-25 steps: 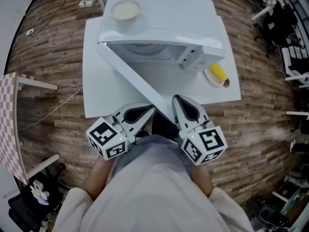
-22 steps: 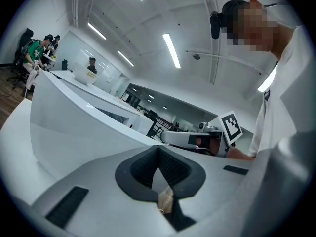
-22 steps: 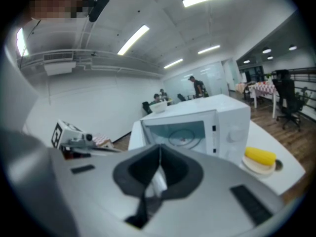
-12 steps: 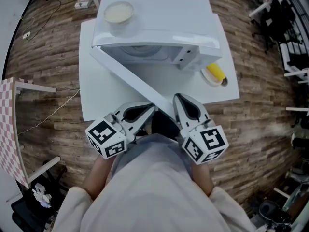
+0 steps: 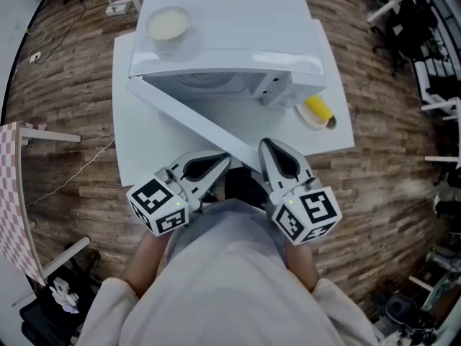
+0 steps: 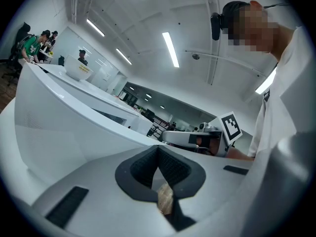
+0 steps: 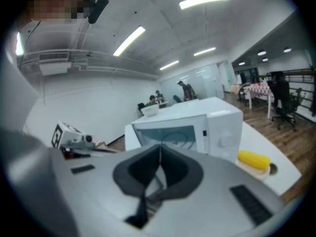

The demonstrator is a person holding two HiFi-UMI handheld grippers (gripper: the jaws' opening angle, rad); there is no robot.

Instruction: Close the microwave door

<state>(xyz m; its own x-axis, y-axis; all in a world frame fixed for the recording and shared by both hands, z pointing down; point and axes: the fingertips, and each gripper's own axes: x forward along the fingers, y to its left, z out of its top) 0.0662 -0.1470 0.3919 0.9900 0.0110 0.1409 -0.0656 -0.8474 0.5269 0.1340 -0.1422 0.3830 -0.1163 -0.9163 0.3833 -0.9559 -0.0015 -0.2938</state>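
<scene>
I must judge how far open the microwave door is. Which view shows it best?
Head view: the microwave door shows nearly whole from above, swung wide. The left gripper view shows only its face close up; the right gripper view, hardly any.

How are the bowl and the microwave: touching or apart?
Touching. The head view shows the bowl resting on top of the microwave, at its far left corner.

This looks like a large open-plan office or lab hall. Long strip lights [image 7: 205, 0] run across a high white ceiling. The floor [image 5: 65, 78] is wood plank. Black office chairs [image 7: 280, 102] stand at the right of the frame, and people [image 7: 159, 98] sit at far desks in mid-frame.
</scene>
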